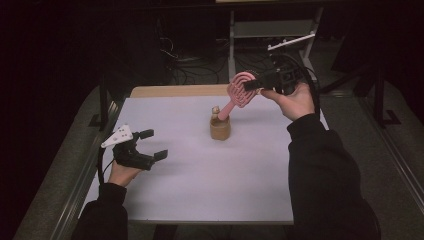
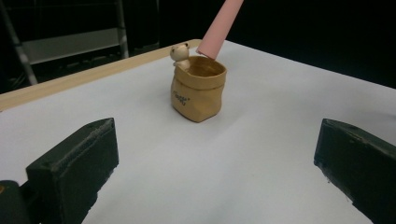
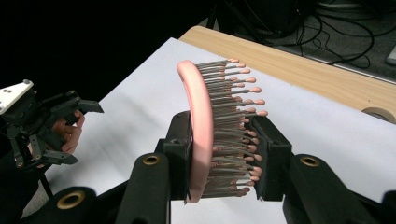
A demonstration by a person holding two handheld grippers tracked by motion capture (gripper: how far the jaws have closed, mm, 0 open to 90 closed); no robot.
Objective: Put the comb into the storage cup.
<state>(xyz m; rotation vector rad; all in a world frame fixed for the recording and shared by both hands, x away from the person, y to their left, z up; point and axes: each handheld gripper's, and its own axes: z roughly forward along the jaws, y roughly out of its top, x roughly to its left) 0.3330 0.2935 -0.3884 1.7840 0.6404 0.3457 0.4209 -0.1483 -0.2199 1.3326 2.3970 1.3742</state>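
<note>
The right gripper [image 1: 256, 82] clamps the pink hairbrush [image 1: 241, 90] by its head, handle tip at the brown pot [image 1: 220, 128] – next lower it straight in – while the left gripper [image 1: 150, 145] waits wide open.

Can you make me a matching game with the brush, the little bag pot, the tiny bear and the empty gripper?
Things:
1. hairbrush
2. pot
3. bear
4. left gripper

Descriptions:
A. tan, crumpled like a paper bag
B. open, nothing between its jaws
C. pink, head clamped in the right gripper
D. cream, peeking over the rim

Pairs: 1-C, 2-A, 3-D, 4-B
</note>
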